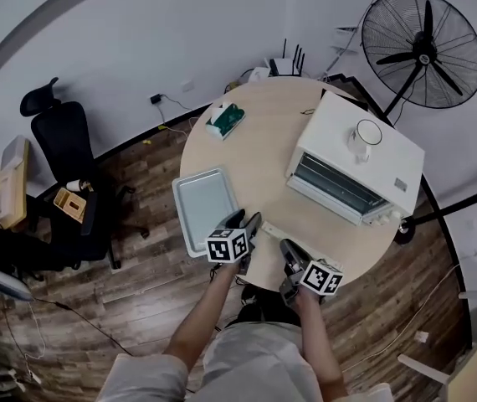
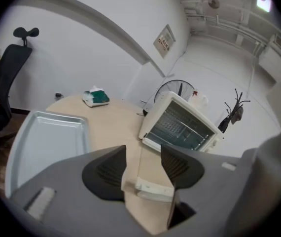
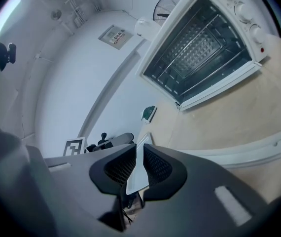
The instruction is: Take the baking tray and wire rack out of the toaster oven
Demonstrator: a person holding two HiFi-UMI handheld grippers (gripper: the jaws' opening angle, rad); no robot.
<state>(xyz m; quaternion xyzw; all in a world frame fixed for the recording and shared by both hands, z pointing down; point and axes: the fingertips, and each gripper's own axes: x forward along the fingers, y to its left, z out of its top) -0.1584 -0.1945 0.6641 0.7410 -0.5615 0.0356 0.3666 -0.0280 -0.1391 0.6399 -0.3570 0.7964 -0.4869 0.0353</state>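
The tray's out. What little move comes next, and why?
Probably move the left hand-held gripper toward the open toaster oven, aiming at the wire rack: the baking tray already lies on the table, the rack sits inside, and these jaws stand open, empty.

desk [image 1: 264, 153]: carries the toaster oven, baking tray and tissue box
toaster oven [image 1: 364, 153]: desk's right part, open front toward the near edge
wire rack [image 3: 194, 46]: inside the toaster oven
mug [image 1: 362, 136]: on top of the toaster oven
baking tray [image 1: 205, 208]: flat on the desk's left part, left of the toaster oven
tissue box [image 1: 225, 120]: behind the baking tray
chair [image 1: 67, 166]: on the floor, left of the desk
fan [image 1: 423, 48]: behind the toaster oven
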